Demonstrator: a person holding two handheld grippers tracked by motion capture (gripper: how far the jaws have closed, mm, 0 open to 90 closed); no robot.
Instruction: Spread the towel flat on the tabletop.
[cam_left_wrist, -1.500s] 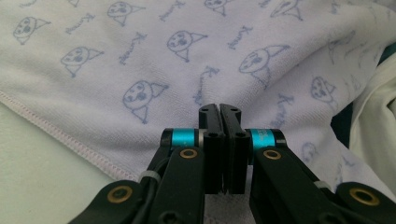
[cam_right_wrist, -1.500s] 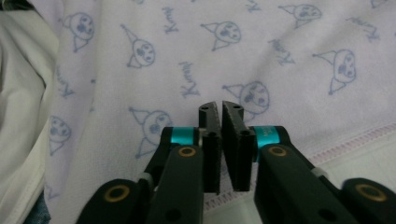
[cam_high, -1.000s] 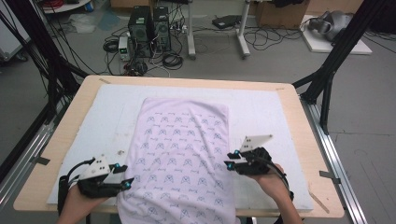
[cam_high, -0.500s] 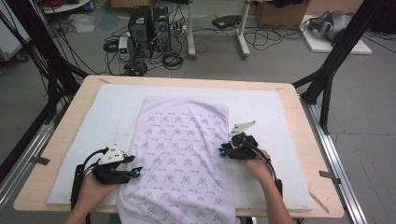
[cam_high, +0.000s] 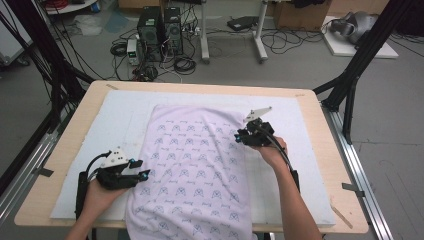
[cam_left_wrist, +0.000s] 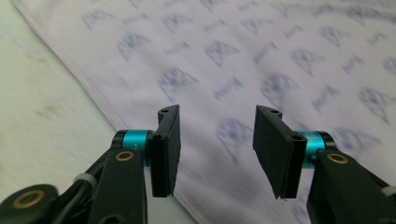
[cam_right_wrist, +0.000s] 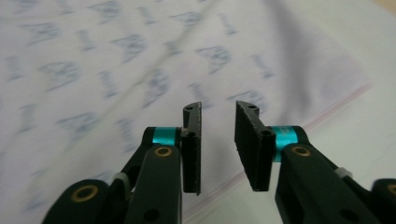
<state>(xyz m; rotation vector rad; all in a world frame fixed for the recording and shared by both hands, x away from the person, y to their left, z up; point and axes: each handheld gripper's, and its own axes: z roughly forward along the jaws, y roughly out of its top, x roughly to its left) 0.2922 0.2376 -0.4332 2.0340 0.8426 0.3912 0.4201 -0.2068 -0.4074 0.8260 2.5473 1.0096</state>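
Pale lilac printed cloth (cam_high: 192, 170) lies spread flat between the grippers. Left gripper (cam_high: 144, 174) and right gripper (cam_high: 239, 138), jaws parted and empty, have just been closing and reopening at opposite edges; no fold made yet.

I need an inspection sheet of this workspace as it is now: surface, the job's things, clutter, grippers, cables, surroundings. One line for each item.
Surface: wooden table covered by a white mat.
Job's things: pale patterned cloth lies spread on the mat; its near end hangs over the table edge.
Clutter: nothing seen on the mat besides the cloth.
Grippers: left gripper at the cloth's left edge, fingers apart above the hem, their gap just narrowed; right gripper at the cloth's right edge, fingers apart with a narrower gap that just widened. Nothing pinched.
Cables: a black cable trails from the left gripper, another along the right forearm.
Surroundings: computer towers and loose wires on the floor; black frame legs.
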